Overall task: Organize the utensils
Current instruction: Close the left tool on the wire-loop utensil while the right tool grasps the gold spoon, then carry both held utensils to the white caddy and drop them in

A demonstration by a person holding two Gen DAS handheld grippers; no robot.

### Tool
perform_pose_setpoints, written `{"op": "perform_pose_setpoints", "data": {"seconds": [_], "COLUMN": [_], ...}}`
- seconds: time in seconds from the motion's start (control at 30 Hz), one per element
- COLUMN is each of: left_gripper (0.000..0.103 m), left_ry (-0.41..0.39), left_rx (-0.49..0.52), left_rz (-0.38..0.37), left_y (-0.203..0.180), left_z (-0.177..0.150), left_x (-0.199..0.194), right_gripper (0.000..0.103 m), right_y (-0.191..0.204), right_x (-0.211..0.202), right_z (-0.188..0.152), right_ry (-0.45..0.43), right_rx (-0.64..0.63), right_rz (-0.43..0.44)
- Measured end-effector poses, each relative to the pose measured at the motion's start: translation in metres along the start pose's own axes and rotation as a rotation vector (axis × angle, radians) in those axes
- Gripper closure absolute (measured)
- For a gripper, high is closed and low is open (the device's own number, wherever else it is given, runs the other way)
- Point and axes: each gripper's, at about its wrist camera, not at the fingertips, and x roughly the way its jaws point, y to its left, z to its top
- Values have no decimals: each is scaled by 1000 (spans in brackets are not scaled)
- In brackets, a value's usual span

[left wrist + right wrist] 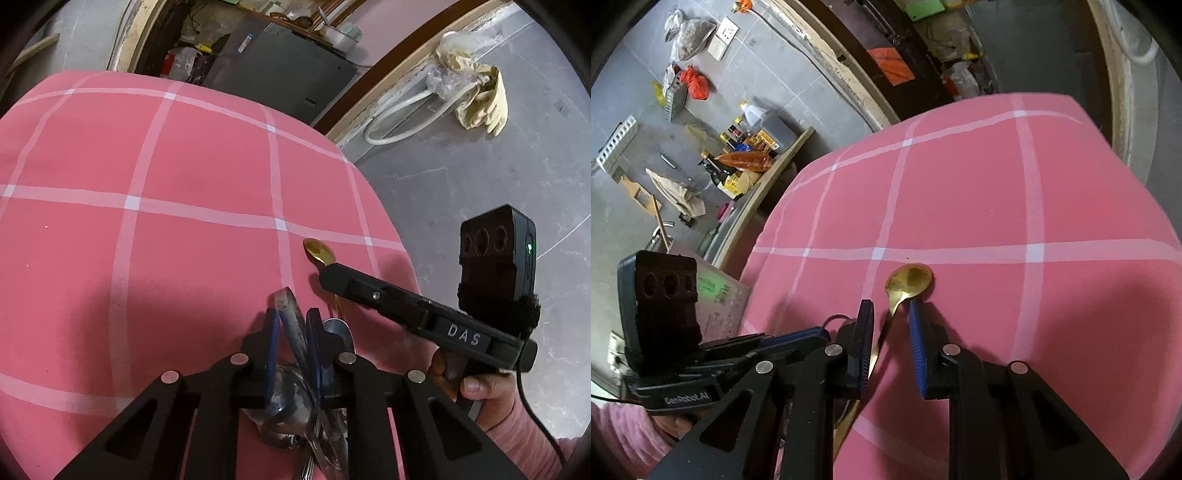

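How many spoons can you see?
2, maybe more hidden. A gold spoon lies on the pink cloth; silver spoon sits beside the left claw.

Pink checked tablecloth (pixel 207 162), yellow rubber gloves (pixel 480 96), sauce bottles (pixel 746 147).

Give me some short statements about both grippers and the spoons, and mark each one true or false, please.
1. The gold spoon lies on the pink cloth. True.
2. The right gripper is shut on the gold spoon. False: its jaws stand open on either side of the handle.
3. The left gripper holds a steel utensil. True.
4. The gold spoon's bowl points toward the person. False: it points away, beyond the fingertips.
5. The cloth is plain. False: it has white lines.
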Motion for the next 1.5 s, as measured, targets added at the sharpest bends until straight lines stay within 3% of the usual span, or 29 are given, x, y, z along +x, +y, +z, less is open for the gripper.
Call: {"op": "perform_pose_setpoints", "data": {"seconds": [0.1,0.27,0.6,0.9,1.07,1.37,1.5], "left_gripper": [90,97,101,101,101,101,101], "left_ry": [15,-23,-138,-307,-399,-536,-617], "left_rx": [-9,8,57,106,131,141,107], "left_rz": [11,23,57,43,58,169,205], "left_y": [-1,-10,-25,-49,-51,-22,3], "left_z": [2,2,-3,8,22,37,37], "left_x": [0,-16,-80,-173,-236,-328,-348], "right_gripper": [95,99,101,101,101,101,101], "right_y": [-5,-6,39,112,174,268,294], "right_x": [6,4,-73,-141,-161,-143,-125], "right_z": [4,-4,-25,-6,13,22,16], "right_ry": [34,16,-213,-424,-514,-604,-656], "right_rx": [32,77,-11,-114,-188,-255,-287], "right_rz": [27,79,40,81,128,219,226]}}
